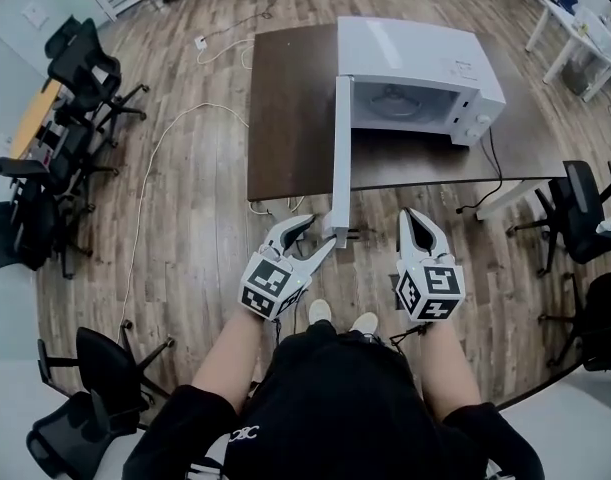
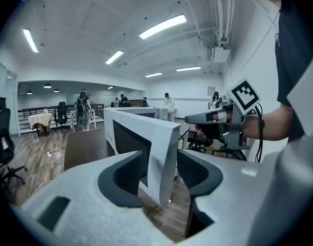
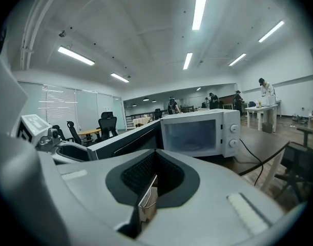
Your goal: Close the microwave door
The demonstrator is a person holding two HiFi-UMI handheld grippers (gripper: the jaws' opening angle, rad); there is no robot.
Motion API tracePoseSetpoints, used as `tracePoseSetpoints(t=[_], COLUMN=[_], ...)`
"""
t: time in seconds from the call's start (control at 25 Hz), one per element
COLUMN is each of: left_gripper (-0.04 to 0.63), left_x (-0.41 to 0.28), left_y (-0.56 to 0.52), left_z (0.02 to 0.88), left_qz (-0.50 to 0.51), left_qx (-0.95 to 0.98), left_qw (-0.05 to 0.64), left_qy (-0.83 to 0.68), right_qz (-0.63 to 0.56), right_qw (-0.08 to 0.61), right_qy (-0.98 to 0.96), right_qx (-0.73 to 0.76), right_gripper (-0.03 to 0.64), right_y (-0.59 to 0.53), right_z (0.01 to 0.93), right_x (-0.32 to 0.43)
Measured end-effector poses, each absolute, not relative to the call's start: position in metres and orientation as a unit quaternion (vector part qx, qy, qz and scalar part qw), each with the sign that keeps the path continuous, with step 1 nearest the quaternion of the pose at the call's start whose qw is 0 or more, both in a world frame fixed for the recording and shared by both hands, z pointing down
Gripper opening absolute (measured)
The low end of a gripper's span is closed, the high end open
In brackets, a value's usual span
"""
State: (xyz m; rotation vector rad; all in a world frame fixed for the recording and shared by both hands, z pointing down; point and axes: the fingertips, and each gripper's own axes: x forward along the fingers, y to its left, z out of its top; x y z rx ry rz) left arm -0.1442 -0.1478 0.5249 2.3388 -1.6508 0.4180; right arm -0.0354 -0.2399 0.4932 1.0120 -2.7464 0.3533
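A white microwave (image 1: 415,68) stands on a dark brown table (image 1: 285,118), and its door (image 1: 341,148) is swung wide open toward me. My left gripper (image 1: 313,236) is open, with the door's free edge (image 2: 164,152) between its jaws and a gap on each side. My right gripper (image 1: 413,218) is shut and empty, a little right of the door's edge and in front of the table. The right gripper view shows the microwave's cavity (image 3: 192,135) and control knobs (image 3: 231,137) ahead, with the door (image 3: 125,142) running to the left.
A black power cord (image 1: 490,183) hangs off the table's right front. Office chairs stand at the left (image 1: 85,68) and right (image 1: 585,218). A white cable (image 1: 155,158) lies on the wooden floor. People stand far off in the room.
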Motion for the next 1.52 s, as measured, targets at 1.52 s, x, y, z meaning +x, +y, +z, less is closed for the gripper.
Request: tracePoseSetpoints(t=[1.52], left_gripper=[0.156], left_x=[-0.019], left_y=[-0.250], left_z=[0.540], left_qz=[0.181], left_qx=[0.859], left_qw=[0.164], left_qy=[-0.450], right_qz=[0.133], right_qw=[0.084], right_qy=[-0.882], right_qx=[0.443], right_gripper=[0.010], right_y=[-0.276], right_z=[0.493], right_x=[0.077])
